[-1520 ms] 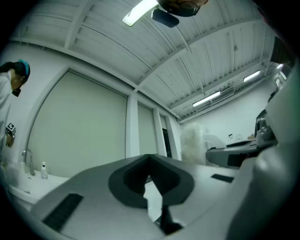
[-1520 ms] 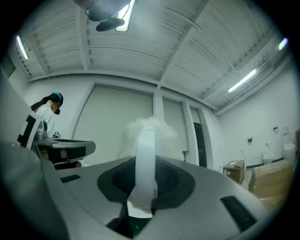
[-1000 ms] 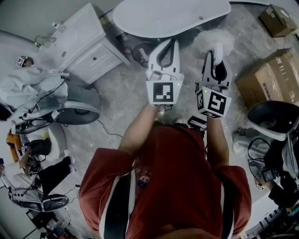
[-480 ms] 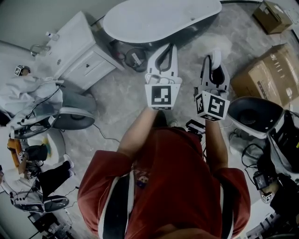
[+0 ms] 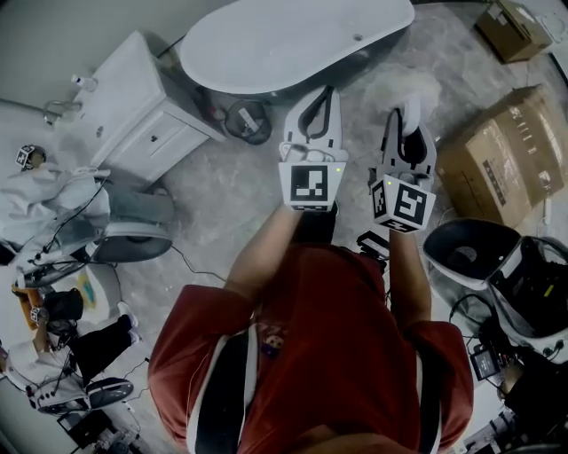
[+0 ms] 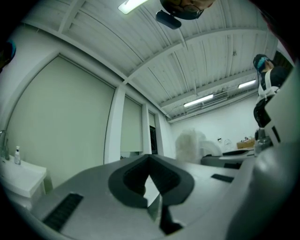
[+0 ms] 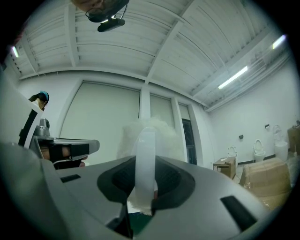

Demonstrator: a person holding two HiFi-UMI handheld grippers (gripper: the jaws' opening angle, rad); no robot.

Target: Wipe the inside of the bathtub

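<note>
A: White duster point(image 5: 426, 84): head view only gives me a blur of fluff past the right gripper point(image 5: 408, 106). Details?
B: Right gripper view has it. Pale flat handle clamped between the jaws, fluffy head beyond. The joint between handle and head is buried in fluff. In head view the gripper body hides most of the handle.
A: And the left gripper point(image 5: 325, 89)?
B: Jaws together, nothing in them. Just a small diamond of light through the pad recess.
A: Where's the bathtub point(image 5: 293, 40)?
B: Top of head view, ahead of both grippers. Its far rim is cut off by the frame edge. Long axis runs left to right, with the right end tilted slightly up-frame. The drain hole point(image 5: 358, 38) sits toward the right end.
A: Duster orientation?
B: Long axis runs along the right gripper's jaws, head pointing away from the person toward the tub's right end. The fluff is over the floor point(image 5: 231, 195), near the tub's side, not inside it.
A: Counts?
B: One tub, one duster, two grippers. Two cardboard boxes point(image 5: 501, 151) at right, the smaller box point(image 5: 513, 27) in the top corner. One white vanity cabinet point(image 5: 133, 106) left of the tub. One dark round thing point(image 5: 248, 120) by the tub's base; can't tell what it is.
</note>
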